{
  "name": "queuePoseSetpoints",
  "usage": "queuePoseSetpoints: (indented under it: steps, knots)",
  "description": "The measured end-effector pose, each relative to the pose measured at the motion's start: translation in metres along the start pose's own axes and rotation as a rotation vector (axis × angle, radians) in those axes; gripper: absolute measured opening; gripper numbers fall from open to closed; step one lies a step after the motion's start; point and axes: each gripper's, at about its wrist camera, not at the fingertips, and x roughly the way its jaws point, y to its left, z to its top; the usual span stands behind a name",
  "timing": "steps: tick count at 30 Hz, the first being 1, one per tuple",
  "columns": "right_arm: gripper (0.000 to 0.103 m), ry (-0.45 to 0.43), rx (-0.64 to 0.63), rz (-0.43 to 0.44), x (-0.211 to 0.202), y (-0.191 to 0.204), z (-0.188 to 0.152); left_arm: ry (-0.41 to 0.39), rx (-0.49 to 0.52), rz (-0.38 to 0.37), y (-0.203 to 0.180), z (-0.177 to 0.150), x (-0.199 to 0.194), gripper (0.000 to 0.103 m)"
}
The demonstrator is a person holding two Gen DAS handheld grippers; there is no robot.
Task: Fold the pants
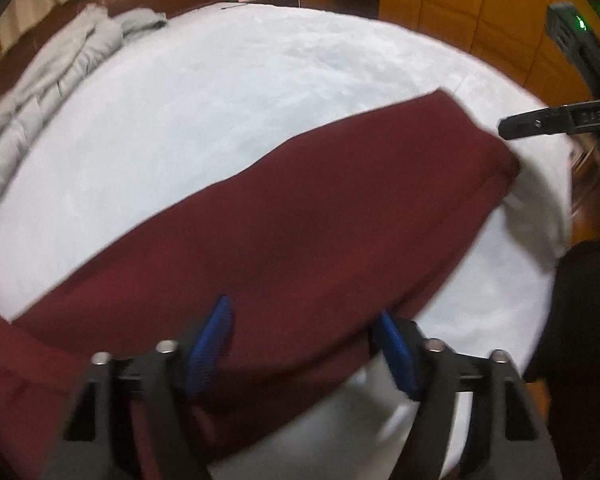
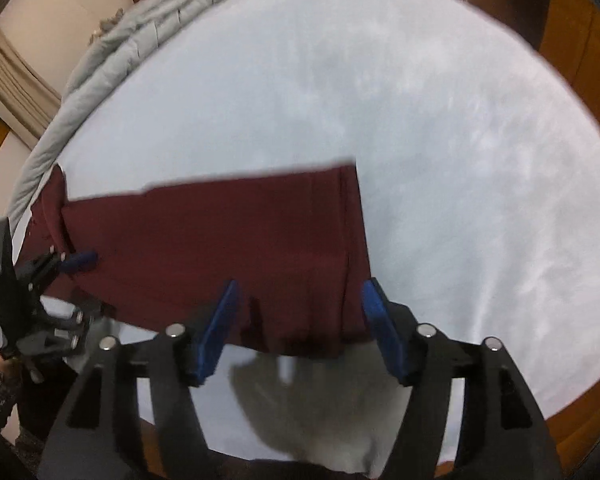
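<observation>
Blue pads of the left hand-held gripper point(image 1: 300, 344) stand apart, released, with the near edge of the maroon pants point(image 1: 284, 232) between them but no pad pressing the cloth. Those pants lie folded into a long band on the white bed point(image 1: 228, 92). Over the pants' other end, the right hand-held gripper point(image 2: 298, 320) is likewise spread, its pads on either side of the hem; blur makes it hard to say whether one pad brushes the fabric. Beyond the pants, along the bed's far edge, lies a grey quilt point(image 1: 56, 76). Wooden cabinets point(image 1: 460, 8) stand past the bed. Nothing lies on the pants.
</observation>
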Motion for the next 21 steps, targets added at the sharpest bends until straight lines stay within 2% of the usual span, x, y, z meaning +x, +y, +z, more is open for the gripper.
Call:
queuePoseSetpoints:
  steps: [1,2,5,8,9,11,14,17,19,20,21]
  knots:
    - [0.068,-0.03,-0.011,0.014,-0.009,0.007,0.002,-0.006,-0.027,-0.02,0.005,-0.005,-0.01,0.076]
    - [0.072,-0.064,-0.024,0.064,-0.018,0.017,0.006,-0.009,-0.052,-0.029,0.01,-0.009,-0.018,0.077]
    - [0.075,-0.068,-0.123,0.279,-0.015,0.067,0.018,-0.013,-0.171,-0.043,0.043,-0.03,-0.045,0.079]
    - [0.076,0.014,-0.242,0.472,0.018,0.137,0.026,0.002,-0.37,0.011,0.104,-0.058,-0.067,0.079]
    - [0.076,0.039,-0.282,0.498,0.03,0.159,0.028,0.004,-0.419,0.047,0.123,-0.063,-0.071,0.079]
    - [0.076,0.102,-0.376,0.537,0.059,0.209,0.029,0.019,-0.508,0.124,0.156,-0.078,-0.078,0.079]
    - [0.076,0.166,-0.514,0.558,0.094,0.27,0.026,0.019,-0.612,0.193,0.198,-0.097,-0.087,0.079]
    - [0.076,0.201,-0.612,0.488,0.121,0.305,0.022,0.019,-0.666,0.189,0.22,-0.107,-0.087,0.079]
    - [0.075,0.214,-0.645,0.443,0.133,0.312,0.02,0.013,-0.701,0.18,0.231,-0.111,-0.085,0.079]
    - [0.064,0.227,-0.655,0.443,0.14,0.315,0.021,0.007,-0.717,0.169,0.235,-0.114,-0.085,0.079]
    - [0.04,0.245,-0.656,0.457,0.141,0.312,0.016,0.004,-0.725,0.166,0.236,-0.116,-0.085,0.079]
